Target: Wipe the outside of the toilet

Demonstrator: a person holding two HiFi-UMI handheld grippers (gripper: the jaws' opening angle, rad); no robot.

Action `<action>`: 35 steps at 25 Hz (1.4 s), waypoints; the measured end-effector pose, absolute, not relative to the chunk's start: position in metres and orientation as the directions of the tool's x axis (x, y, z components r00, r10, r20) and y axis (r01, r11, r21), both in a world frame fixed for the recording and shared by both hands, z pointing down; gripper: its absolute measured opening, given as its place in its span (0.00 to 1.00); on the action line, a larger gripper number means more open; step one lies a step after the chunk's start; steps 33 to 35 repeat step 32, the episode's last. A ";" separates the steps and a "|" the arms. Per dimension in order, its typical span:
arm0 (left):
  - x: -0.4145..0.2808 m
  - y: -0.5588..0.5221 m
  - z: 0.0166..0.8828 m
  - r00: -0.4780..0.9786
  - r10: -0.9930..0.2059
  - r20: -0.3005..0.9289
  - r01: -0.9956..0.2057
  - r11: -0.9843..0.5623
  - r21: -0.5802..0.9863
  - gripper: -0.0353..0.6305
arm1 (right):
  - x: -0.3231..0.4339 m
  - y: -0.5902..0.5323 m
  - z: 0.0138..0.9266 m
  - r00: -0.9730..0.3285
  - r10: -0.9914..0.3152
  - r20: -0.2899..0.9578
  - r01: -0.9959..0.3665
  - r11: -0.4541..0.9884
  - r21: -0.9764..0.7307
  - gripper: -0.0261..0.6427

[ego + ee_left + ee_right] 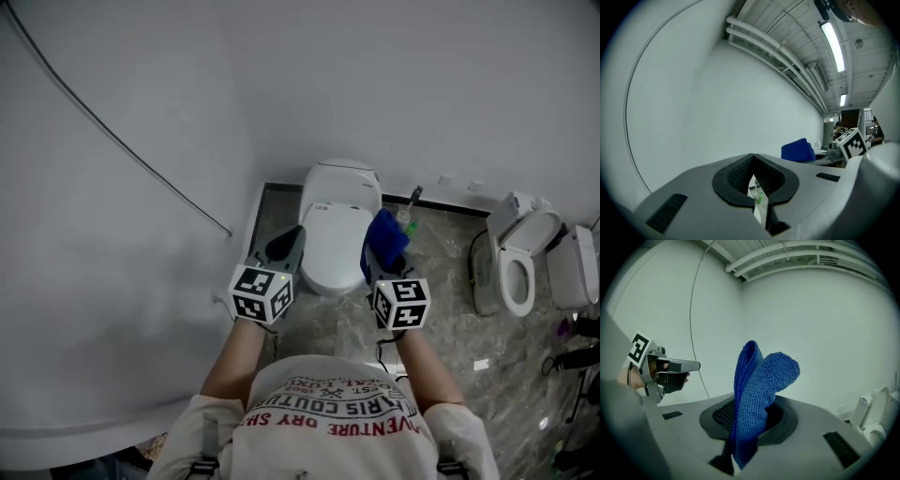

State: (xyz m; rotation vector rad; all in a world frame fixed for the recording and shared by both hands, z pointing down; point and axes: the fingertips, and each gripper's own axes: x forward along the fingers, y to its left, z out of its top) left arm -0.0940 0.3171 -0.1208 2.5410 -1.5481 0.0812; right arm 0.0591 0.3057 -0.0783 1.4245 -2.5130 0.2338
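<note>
White walls [141, 281] close in on the left and behind, meeting in a corner. A thin dark cable [112, 131] runs slanting down the left one. The grey stone floor [441, 309] leaves only a narrow strip between the left wall and the toilet [339, 225], with more open room to the right. That room reaches as far as a second toilet [525, 262], which has its seat raised.

The toilet is white and smooth, lid down, its tank set back in the corner.

The blue cloth [757, 399] is thick, looped terry, folded over. It is pinched in the right claw [750, 416] and stands up out of it. In the head view it overlaps the bowl's right edge, but whether it touches cannot be told.

The left claw [753, 165] is closed to a thin slit with nothing in it, and it is held just beside the bowl's left flank.

A small bottle [410, 208] stands on the floor to the right of the tank.
</note>
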 end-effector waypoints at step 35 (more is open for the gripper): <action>-0.093 0.355 -0.108 0.455 -0.875 0.164 -0.890 -0.451 0.065 0.06 | 0.059 0.348 -0.065 -0.490 -0.804 0.337 -0.846 0.532 0.040 0.16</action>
